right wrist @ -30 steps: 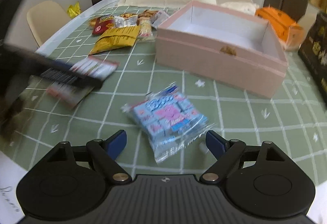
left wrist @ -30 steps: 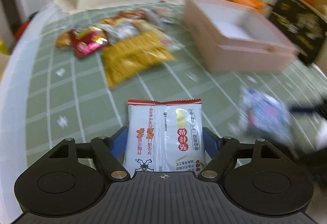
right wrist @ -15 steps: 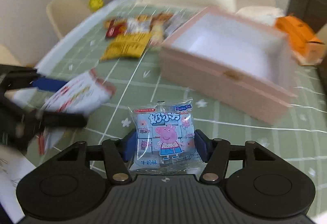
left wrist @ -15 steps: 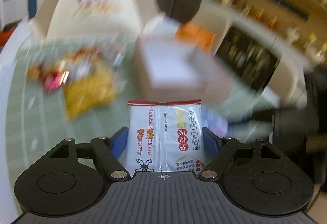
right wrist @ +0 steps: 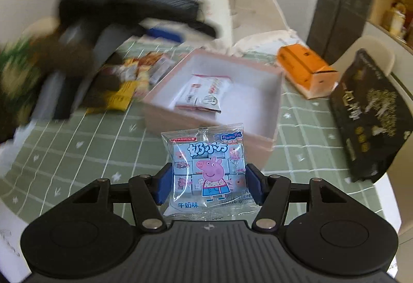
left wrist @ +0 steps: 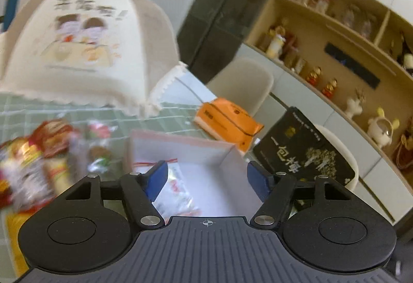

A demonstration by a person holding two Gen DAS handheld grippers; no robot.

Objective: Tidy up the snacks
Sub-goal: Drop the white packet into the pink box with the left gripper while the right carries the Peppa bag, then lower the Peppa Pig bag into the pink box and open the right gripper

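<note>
My left gripper [left wrist: 207, 179] is open and empty above the pink box [left wrist: 180, 139]. The white snack packet with red print [left wrist: 176, 191] lies inside the box below it; it also shows in the right wrist view [right wrist: 204, 95]. My right gripper [right wrist: 207, 185] is shut on a clear blue Peppa Pig milk-candy bag [right wrist: 207, 172], held upright just in front of the pink box [right wrist: 273, 138]. The left gripper shows blurred at the upper left of the right wrist view [right wrist: 165, 35].
A pile of snack packets [right wrist: 129, 79] lies left of the box on the green checked tablecloth [right wrist: 77, 148]. An orange tissue pack [right wrist: 307, 71] and a black bag [right wrist: 369, 115] are to the right. A cream food cover [left wrist: 80, 50] stands behind.
My left gripper swung over the pink box, opened and dropped the white packet into it. My right gripper closed on the Peppa Pig bag, lifted it and moved toward the box.
</note>
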